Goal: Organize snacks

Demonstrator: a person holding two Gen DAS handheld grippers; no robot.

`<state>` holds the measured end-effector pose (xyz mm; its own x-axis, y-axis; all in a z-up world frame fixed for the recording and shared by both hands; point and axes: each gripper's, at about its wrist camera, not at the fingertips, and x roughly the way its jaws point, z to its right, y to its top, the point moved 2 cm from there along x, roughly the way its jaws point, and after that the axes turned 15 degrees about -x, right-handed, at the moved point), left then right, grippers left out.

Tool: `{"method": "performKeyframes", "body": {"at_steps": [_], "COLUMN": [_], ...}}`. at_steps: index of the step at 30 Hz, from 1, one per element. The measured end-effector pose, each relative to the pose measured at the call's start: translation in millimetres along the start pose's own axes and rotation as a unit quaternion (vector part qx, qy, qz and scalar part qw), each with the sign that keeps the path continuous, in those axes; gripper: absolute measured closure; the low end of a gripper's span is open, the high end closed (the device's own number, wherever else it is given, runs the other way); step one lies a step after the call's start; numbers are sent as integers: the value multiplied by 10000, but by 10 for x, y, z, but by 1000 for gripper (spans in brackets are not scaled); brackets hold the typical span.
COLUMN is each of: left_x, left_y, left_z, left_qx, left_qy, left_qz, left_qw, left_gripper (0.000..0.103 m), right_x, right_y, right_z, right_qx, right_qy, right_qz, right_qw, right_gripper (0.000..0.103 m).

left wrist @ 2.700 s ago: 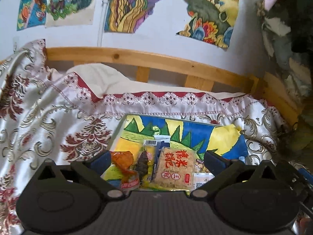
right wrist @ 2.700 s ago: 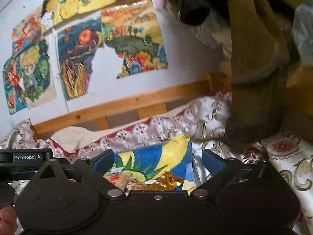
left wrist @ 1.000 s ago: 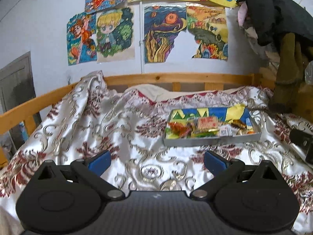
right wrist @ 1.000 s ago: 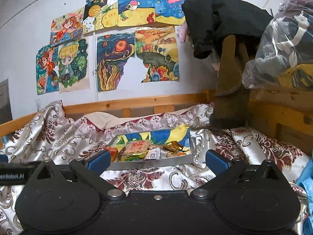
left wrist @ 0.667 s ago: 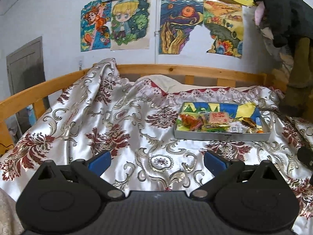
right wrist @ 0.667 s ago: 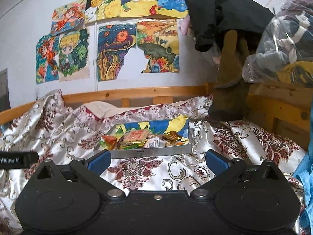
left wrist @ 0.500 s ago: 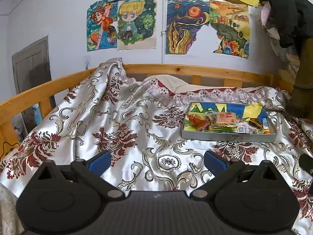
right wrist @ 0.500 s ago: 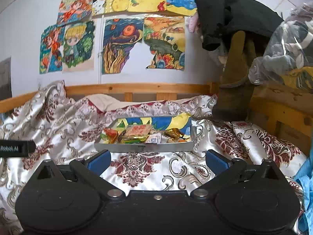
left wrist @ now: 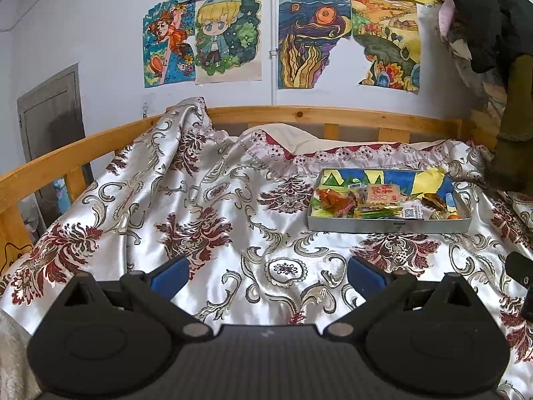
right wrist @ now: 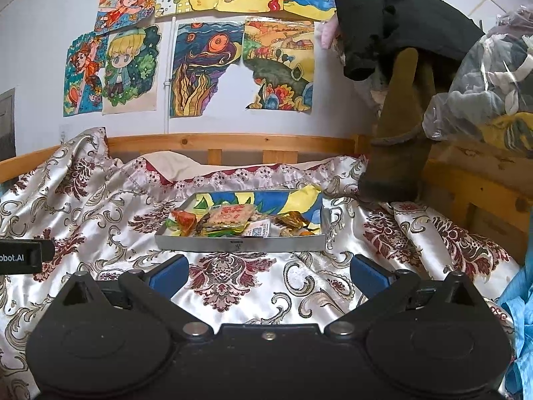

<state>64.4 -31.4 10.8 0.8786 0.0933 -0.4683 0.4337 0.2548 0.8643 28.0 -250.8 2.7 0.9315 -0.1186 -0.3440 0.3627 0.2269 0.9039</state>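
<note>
On the bed, the patterned bedspread [left wrist: 213, 220] has no loose snack on it as far as both views show, so the sorting seems finished or almost finished. The grey tray [right wrist: 240, 242] lies far right on it and holds all the snack packets [right wrist: 233, 218] in a loose heap. The left claw [left wrist: 266, 275] and the right claw [right wrist: 268, 271] hang near, well apart from the tray, both spread apart and empty.

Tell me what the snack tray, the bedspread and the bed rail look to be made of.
Snack tray: probably metal or coated card; flat grey matte wall, crisp edges.
Bedspread: satin-like woven fabric; glossy sheen, soft folds, red floral pattern.
Bed rail: light varnished wood, likely pine; visible knots and grain.
</note>
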Motion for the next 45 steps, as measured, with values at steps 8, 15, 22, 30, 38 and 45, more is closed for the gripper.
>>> {"method": "performKeyframes", "body": {"at_steps": [8, 15, 22, 30, 38, 45], "left_x": [-19, -21, -23, -24, -22, -17], "left_y": [-25, -31, -34, -33, -30, -39], "left_z": [19, 21, 21, 21, 20, 15], "left_qx": [54, 58, 56, 56, 58, 54], "left_qy": [-44, -41, -38, -38, -36, 4], "left_qz": [9, 14, 16, 15, 15, 9], "left_qw": [10000, 10000, 10000, 10000, 10000, 10000], "left_gripper": [0, 0, 0, 0, 0, 0], "right_x": [19, 19, 24, 28, 28, 28], "right_y": [-11, -11, -14, -23, -17, -16], "right_z": [-2, -1, -4, -4, -9, -12], "right_qx": [2, -14, -26, -36, -47, -45], "right_qy": [-21, -18, -17, -21, -19, -19], "right_qz": [-30, -34, -41, -47, -50, -48], "right_qw": [10000, 10000, 10000, 10000, 10000, 10000], "right_gripper": [1, 1, 1, 1, 1, 1]}}
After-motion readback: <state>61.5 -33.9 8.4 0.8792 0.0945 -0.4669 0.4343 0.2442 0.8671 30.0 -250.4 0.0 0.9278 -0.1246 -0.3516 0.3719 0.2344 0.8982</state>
